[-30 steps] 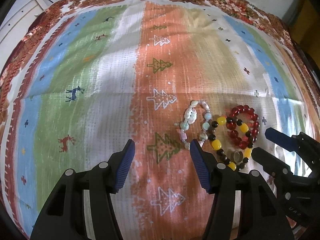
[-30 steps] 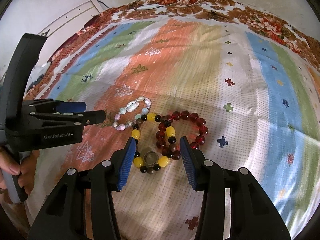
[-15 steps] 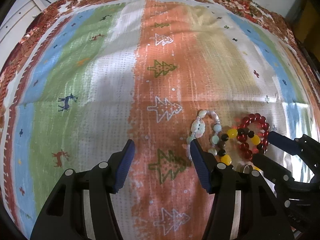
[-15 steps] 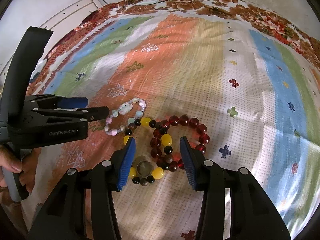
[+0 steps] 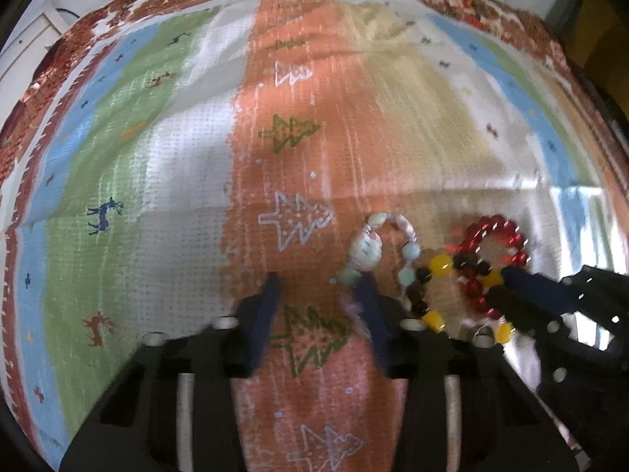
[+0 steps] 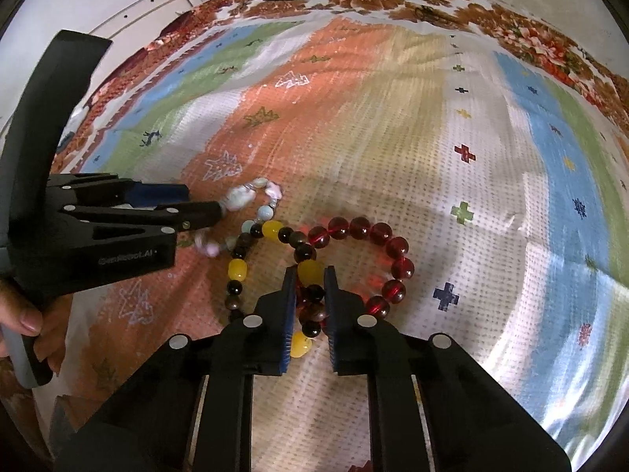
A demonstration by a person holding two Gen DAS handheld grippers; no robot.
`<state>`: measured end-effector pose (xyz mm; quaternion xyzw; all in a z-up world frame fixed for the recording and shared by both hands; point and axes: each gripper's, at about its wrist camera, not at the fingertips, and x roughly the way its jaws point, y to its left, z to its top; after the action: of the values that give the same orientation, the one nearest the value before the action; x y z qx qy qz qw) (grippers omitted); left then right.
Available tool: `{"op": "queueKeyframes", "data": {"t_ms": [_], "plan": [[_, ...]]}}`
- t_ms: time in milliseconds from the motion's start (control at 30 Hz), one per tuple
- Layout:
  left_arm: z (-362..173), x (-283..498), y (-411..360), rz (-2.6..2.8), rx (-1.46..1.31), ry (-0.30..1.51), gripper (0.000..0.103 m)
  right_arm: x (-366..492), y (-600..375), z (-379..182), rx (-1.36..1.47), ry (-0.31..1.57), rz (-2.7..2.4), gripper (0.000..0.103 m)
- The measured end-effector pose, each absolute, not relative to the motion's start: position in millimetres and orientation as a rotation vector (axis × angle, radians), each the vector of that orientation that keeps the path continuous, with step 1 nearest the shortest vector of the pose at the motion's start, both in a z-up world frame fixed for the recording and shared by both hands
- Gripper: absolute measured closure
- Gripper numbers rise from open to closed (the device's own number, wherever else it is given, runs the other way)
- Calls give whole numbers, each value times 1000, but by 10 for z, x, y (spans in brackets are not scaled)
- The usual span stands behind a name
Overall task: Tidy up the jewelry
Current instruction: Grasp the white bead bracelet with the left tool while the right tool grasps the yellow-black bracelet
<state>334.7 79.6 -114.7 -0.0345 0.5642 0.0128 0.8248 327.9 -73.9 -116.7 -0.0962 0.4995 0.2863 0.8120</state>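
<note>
Right gripper (image 6: pixel 308 275) nearly closed on overlapping red bracelet (image 6: pixel 377 232) and yellow-black bracelet (image 6: pixel 238 269), apparently to separate them. Left gripper (image 5: pixel 320 287) partly open, empty, beside pale bracelet (image 5: pixel 371 249) on cloth (image 6: pixel 393 137).

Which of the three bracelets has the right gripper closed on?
The right gripper pinches the yellow-and-black bead bracelet where the red bead bracelet overlaps it; the pale stone bracelet lies apart, leftward.
</note>
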Motion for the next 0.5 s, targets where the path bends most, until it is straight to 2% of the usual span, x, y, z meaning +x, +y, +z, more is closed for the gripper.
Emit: {"op": "queueKeyframes", "data": {"t_ms": [133,200,500], "plan": [[-1165,3338,812,38,-52,1198,82,3263,-741,-1171,-215,1062,610,90],[-1164,3335,835,37,-57,1198,93,3265,-743,-1176,-220,1063,603,91],[-1106,3315,840,-4,-94,1196,95,3254,-782,-1120,-210,1050,602,91]]}}
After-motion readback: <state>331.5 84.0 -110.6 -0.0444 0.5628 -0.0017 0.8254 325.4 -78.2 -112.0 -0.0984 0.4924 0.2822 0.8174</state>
